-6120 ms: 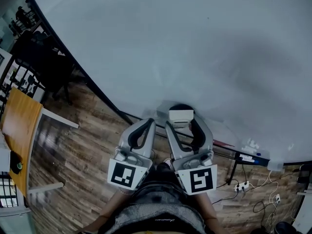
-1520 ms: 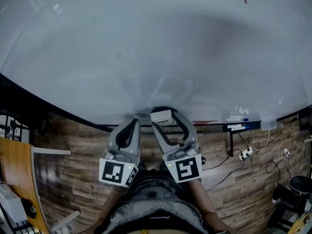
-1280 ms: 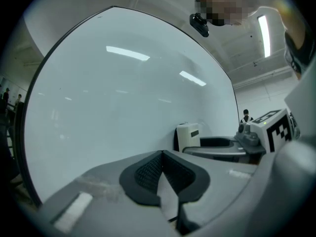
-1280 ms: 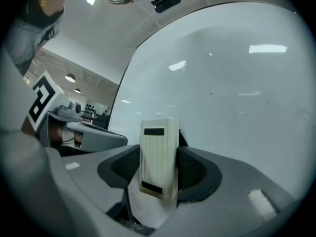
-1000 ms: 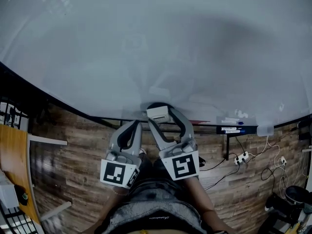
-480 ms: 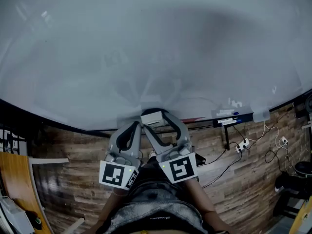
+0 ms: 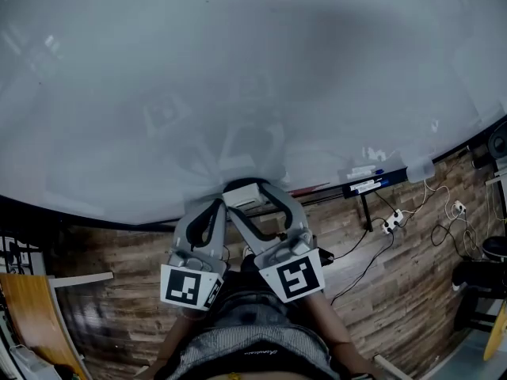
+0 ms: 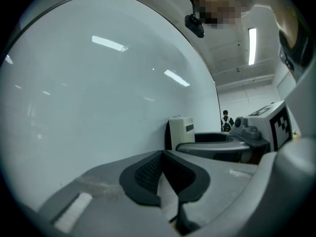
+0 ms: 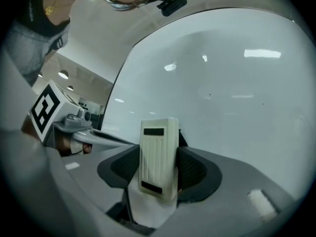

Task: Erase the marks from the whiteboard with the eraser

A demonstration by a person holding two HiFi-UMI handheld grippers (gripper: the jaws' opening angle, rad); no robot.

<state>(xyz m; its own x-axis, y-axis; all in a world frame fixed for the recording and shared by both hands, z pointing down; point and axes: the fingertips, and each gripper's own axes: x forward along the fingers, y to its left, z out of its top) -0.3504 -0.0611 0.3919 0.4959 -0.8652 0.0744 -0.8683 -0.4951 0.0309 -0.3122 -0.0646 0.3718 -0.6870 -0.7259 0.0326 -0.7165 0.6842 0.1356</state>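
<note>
**Nearest the camera.** A grey ribbed garment (image 7: 247, 345) on the person's torso is seen at the bottom of the head view. Just ahead of it the two grey grippers are held side by side, each with a white cube bearing a black square marker (image 7: 190, 285).

**Left gripper** (image 7: 215, 206). In its own view (image 8: 162, 172) the two black ribbed pads are recorded as pressed together, with nothing lodged between them. It is held just beside the right gripper, close to the board.

**Right gripper** (image 7: 249, 192). In its own view (image 9: 158, 169) the jaws are recorded as clamped on the two long sides of a cream rectangular plastic whiteboard eraser (image 9: 159, 157), which stands upright between the pads.

**Eraser position.** In the head view the eraser (image 7: 243, 194) is found at the lower edge of the board, near the middle of its width. From the left gripper view (image 8: 181, 132) its dark underside is turned towards the board; actual contact cannot be confirmed.

**Large white glossy whiteboard** (image 7: 238, 70). The surface is largely clean, with ceiling lights reflected in it (image 9: 237, 93). A tiny dark speck (image 9: 210, 95) is noted on it.

**Beyond.** A narrow ledge (image 7: 364, 185) under the board's lower right edge carries several small items, too small to identify. Brown wood-plank flooring (image 7: 111, 256) and a white power strip with trailing cables (image 7: 392, 222) are noted below.
</note>
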